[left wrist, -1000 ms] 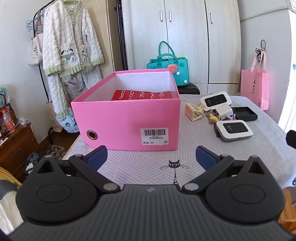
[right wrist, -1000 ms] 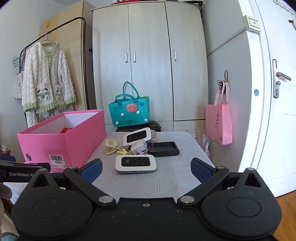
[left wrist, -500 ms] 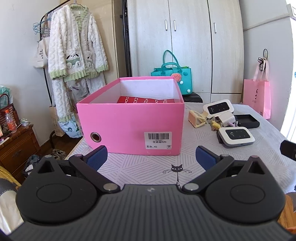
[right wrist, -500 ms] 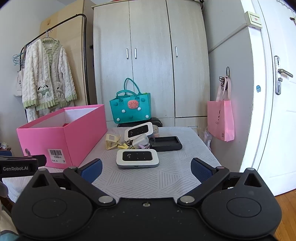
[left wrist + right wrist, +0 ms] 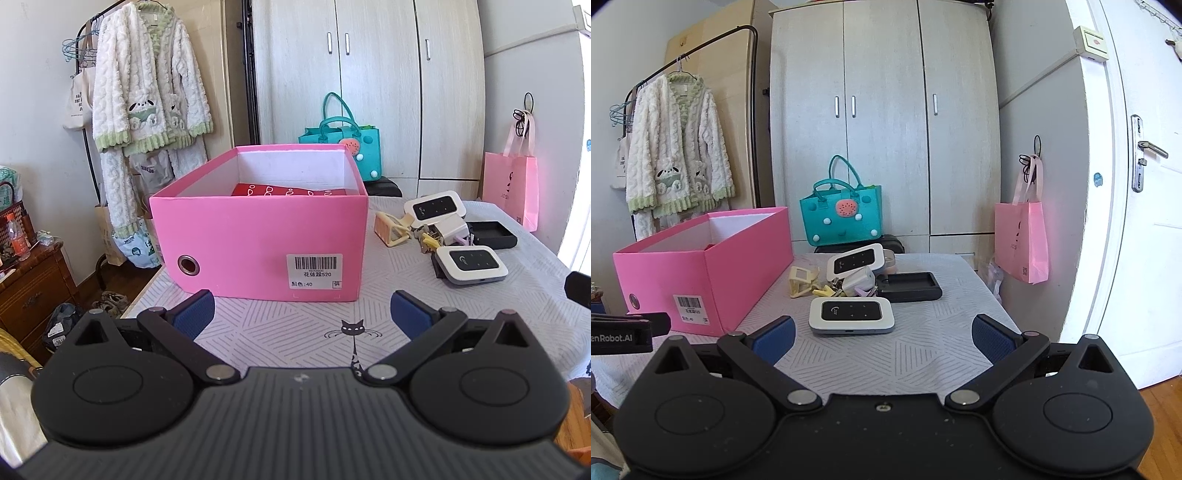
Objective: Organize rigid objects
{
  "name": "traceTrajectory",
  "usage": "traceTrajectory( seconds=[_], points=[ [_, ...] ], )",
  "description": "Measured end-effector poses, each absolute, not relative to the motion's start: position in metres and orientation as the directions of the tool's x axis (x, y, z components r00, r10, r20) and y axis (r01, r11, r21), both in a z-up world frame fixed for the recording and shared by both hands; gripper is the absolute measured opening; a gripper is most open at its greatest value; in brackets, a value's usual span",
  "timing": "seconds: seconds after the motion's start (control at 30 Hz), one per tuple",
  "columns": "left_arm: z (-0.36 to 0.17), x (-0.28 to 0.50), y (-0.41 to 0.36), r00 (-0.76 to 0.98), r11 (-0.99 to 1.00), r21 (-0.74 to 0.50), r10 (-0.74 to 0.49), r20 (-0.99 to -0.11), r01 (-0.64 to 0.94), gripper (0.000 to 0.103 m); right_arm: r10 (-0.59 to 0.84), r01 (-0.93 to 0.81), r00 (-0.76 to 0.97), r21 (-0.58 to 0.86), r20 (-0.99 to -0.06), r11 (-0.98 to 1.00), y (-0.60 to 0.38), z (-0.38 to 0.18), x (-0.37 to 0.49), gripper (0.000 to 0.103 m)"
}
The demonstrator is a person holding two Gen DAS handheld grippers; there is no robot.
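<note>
the pink box (image 5: 258, 243) stands open-topped on the left part of the table (image 5: 280, 332), its labelled short wall turned toward the person, which seems a sensible spot for a container meant to take in the loose items beside it; a red patterned item (image 5: 288, 192) already lies on its floor. the things likely to be sorted sit in a small cluster to the right of the box, apart from it: a white-and-black pocket router (image 5: 851, 314) lies flat and nearest, a second router of the same kind (image 5: 855, 261) leans tilted on a white charger block (image 5: 860, 282), a cream plastic stand (image 5: 800, 280) lies just beside a tangle of yellowish small parts too small to name, and a shallow black tray (image 5: 910, 286) rests behind the near router. the routers look hard, smooth and slab-like, with rounded edges and a dark glossy face. the left gripper (image 5: 301, 312) faces the box front with its blue pads spread wide and nothing between them, probably waiting. the right gripper (image 5: 882, 332) is likewise wide open and empty, held low and lined up with the near router, which suggests that piece is the first pick.
</note>
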State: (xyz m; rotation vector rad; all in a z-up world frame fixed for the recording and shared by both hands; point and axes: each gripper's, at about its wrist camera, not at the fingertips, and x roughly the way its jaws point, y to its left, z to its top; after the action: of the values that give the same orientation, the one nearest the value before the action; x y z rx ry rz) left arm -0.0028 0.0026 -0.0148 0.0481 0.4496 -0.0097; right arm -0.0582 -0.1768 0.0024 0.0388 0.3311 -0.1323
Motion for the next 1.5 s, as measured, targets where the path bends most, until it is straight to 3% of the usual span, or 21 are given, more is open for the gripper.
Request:
traceTrajectory(
  seconds=[0.27, 1.5],
  points=[
    [-0.016, -0.003, 0.001, 0.899, 0.999, 0.039, -0.015, -0.438, 0.036, 0.103, -0.126, 0.143, 0.954, 0.040, -0.271, 0.989, -0.182, -0.001, -0.062, 0.103],
    [-0.021, 0.000, -0.004, 0.886, 0.999, 0.032, -0.019, -0.464, 0.038, 0.103, -0.124, 0.131, 0.948, 0.004, -0.292, 0.991, -0.181, -0.008, -0.059, 0.103]
  ],
)
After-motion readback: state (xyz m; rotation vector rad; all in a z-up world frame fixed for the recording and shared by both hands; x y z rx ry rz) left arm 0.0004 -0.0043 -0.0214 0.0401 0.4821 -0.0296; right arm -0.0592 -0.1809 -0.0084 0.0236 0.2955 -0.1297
